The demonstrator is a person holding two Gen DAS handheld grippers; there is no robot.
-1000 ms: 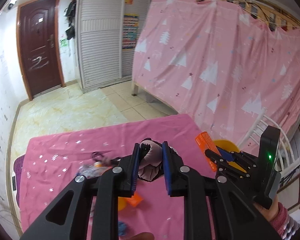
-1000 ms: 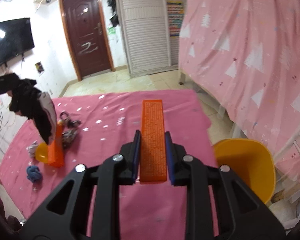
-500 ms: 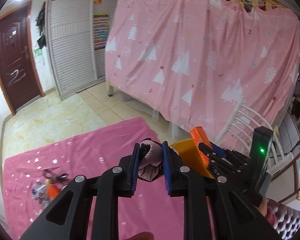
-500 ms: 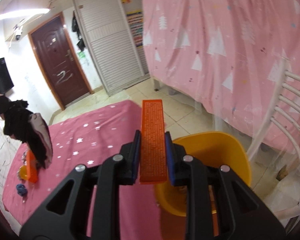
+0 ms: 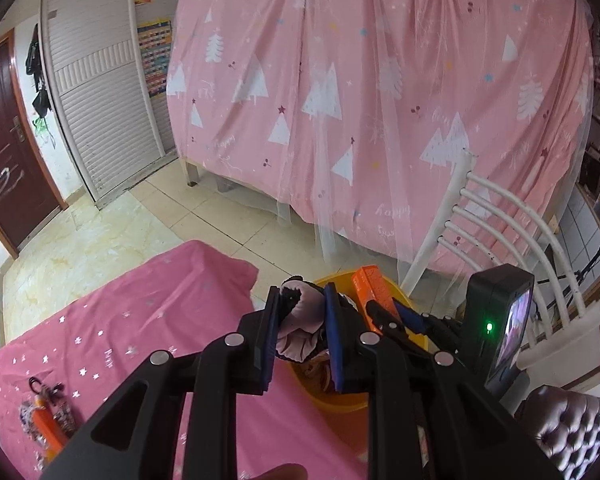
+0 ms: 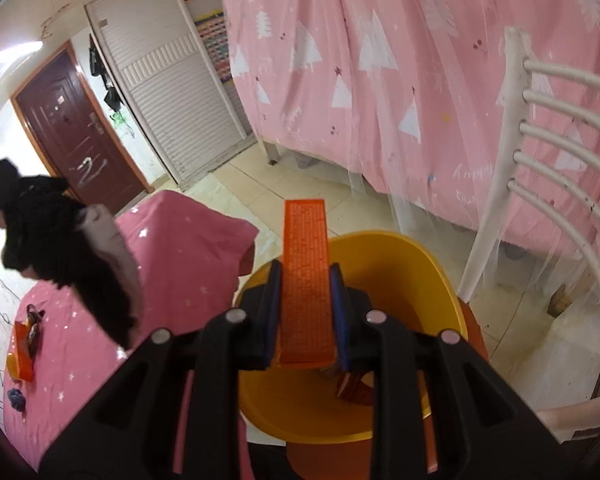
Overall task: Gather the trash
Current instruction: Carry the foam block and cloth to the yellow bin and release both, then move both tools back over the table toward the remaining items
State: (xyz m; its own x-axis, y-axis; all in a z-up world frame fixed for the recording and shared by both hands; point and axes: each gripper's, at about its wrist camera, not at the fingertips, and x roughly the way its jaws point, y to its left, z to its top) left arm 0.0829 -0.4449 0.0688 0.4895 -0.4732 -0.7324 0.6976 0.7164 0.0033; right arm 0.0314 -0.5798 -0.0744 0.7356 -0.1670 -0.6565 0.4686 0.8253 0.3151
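1. I look past my tongs at a pink curtain [image 5: 380, 100] printed with white trees; it hangs across the far side of the room, with a white slatted chair [image 6: 548, 208] in front of it on my right
2. A pink star-printed tablecloth [image 5: 148, 320] covers the table at lower left, and its corner ends just beside the bin
3. The yellow bin [image 6: 400, 264] stands on the floor between the table corner and the chair, with some brown scrap lying in its bottom
4. My left gripper [image 5: 302, 332] is narrowed onto a soft pink and black cloth bundle [image 5: 300, 320], both blue pads pressing into it, and it hangs over the near rim of the bin
5. My right gripper [image 6: 306, 312] is squeezed flat against both long sides of an orange box [image 6: 305, 264], which stands out forward over the bin's opening
6. In the right wrist view the bundle shows as a dark, fuzzy mass at left, above the table
7. Small litter lies on the cloth well apart from the bin: an orange wrapper [image 6: 22, 354], a blue scrap [image 6: 16, 398] and a crumpled packet [image 5: 46, 418]
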